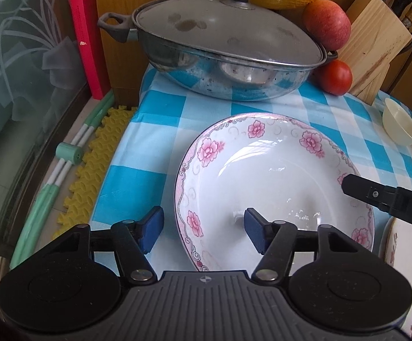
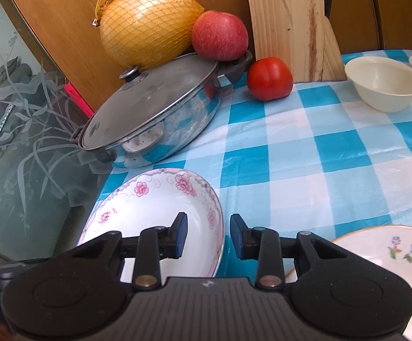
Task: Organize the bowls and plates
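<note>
pink-flowered white plate (image 1: 274,187), blue-checked tablecloth (image 2: 305,147)

The left gripper (image 1: 203,227) hangs low in the frame, jaws apart astride the near-left rim of a pink-flowered plate (image 1: 274,190) on the checked bench (image 1: 160,130). The right gripper (image 1: 348,183) reaches in over the plate's right rim. A lidded pan (image 1: 217,54) sits above, cream bowls (image 1: 399,125) at right.
</note>
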The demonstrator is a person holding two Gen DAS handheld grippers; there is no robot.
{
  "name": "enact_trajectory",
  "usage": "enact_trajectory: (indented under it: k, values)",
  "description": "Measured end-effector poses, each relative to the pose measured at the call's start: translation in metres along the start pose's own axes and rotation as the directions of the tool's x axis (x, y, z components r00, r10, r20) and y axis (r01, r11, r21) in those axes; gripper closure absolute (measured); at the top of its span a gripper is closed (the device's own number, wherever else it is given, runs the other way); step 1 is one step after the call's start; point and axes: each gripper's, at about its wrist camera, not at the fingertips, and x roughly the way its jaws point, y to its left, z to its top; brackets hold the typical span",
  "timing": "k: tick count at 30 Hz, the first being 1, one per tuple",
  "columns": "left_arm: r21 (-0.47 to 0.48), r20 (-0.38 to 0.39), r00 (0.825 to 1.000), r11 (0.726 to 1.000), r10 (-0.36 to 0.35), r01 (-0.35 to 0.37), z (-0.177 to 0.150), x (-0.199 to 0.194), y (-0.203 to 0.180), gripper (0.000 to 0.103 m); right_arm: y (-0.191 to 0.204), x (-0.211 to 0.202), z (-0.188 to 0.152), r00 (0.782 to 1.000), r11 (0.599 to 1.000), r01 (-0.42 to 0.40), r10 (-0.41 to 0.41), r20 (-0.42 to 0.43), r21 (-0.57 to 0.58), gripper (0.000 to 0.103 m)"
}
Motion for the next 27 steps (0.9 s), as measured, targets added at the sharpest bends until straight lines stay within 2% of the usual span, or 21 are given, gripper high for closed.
enact_trajectory:
  k: [7,14,20,27]
  values:
    - [-0.004,-0.001,1.000,1.000,-0.006,0.006,0.001,-0.001,0.003,0.036,0.001,0.003,0.001,1.000,1.000,0.011,-0.011,0.001,0.001,0.072]
    - [0.022,0.002,1.000,1.000,-0.015,0.015,0.002,0.001,-0.004,0.036,0.003,0.014,-0.004,0.999,1.000,-0.003,0.004,-0.054,0.011,0.071]
    - [0.042,0.018,1.000,0.999,-0.014,0.014,0.006,0.006,-0.011,0.035,0.001,0.017,-0.004,0.997,1.000,0.009,-0.008,-0.071,0.012,0.080]
    - [0.044,0.035,0.999,0.999,0.005,-0.007,0.010,0.011,-0.015,0.033,0.000,0.017,-0.004,0.997,1.000,0.014,-0.013,-0.072,0.011,0.083]
